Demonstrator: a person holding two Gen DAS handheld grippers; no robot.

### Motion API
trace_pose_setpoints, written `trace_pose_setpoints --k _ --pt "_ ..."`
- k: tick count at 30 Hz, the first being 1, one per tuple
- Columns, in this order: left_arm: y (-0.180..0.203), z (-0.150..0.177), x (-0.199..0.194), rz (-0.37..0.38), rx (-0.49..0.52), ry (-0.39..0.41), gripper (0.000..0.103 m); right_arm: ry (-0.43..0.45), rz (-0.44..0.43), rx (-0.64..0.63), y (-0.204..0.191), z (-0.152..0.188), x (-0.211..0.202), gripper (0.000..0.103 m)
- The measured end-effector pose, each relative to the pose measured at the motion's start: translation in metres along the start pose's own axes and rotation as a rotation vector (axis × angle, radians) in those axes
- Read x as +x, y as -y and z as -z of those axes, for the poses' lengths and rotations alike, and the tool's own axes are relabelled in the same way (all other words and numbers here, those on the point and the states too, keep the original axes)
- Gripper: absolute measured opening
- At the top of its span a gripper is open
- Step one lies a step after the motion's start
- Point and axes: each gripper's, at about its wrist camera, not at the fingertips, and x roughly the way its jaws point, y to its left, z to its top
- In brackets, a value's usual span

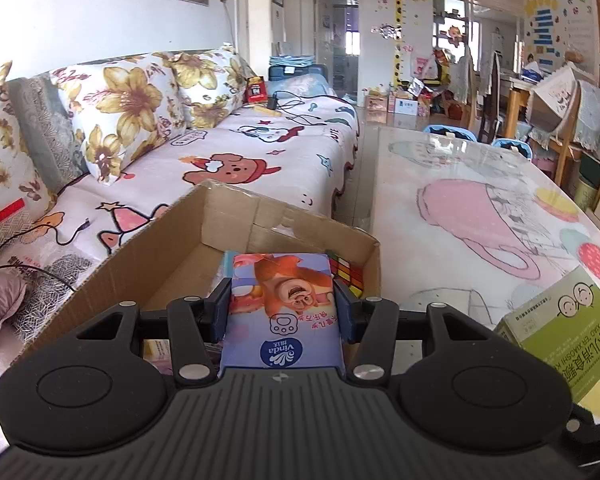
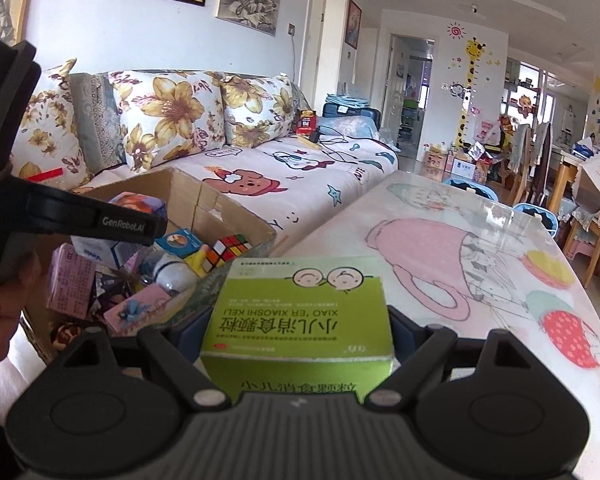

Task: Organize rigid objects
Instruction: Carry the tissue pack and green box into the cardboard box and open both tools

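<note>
Floral-cushioned sofa (image 1: 228, 148) along white wall (image 1: 100, 20); cartoon-print table (image 1: 480, 216); bright daylight

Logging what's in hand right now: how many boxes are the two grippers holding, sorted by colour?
Blue box, in the left gripper: 1
Green box, in the right gripper: 1
Total: 2

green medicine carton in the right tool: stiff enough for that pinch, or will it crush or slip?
Probably stiff: the flat green cardboard medicine carton keeps straight edges and a flat top between the right tool pads, with no visible buckling. Likely light for its size, since it sits level in a side pinch. Its printed faces look smooth, so some slip risk if swung quickly.
</note>
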Motion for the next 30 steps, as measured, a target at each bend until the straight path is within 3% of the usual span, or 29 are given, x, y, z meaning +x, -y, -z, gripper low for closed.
trace_pose_setpoints --k 9,16,30 --pt "-0.039 -0.009 0.014 -0.079 -0.156 -0.006 0.062 0.058 -0.079 -0.064 -0.031 -0.029 0.028 0.087" --pt "-0.052 -0.018 0.012 -0.085 -0.238 -0.029 0.062 0.075 -0.12 -0.11 -0.044 -0.053 0.065 0.087" --pt "-0.056 -0.018 0.03 -0.059 -0.19 -0.119 0.063 0.036 -0.225 -0.132 -0.055 -0.1 0.149 0.088"
